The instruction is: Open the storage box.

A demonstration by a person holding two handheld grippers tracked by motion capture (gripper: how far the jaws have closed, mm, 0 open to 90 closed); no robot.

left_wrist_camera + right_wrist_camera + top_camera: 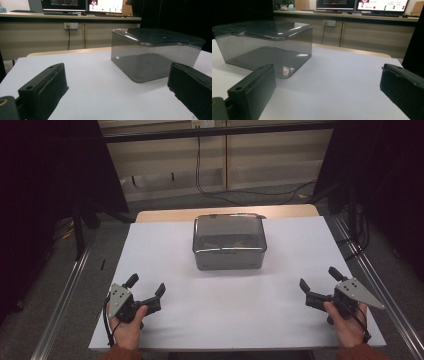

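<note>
A smoky grey see-through box (229,241) with its lid on stands at the middle back of the white table (280,315). My left gripper (146,286) rests near the front left, open, nothing between its jaws. My right gripper (319,279) rests near the front right, open and empty too. In the left gripper view the box (155,53) stands ahead to the right, well beyond the left gripper (117,87). In the right gripper view the box (264,45) stands ahead to the left, beyond the right gripper (327,87).
Metal rails (60,305) run along both sides of the table. A cabinet with a wall socket and a hanging cable (198,170) stands behind it. Monitors (82,5) sit on the counter at the back.
</note>
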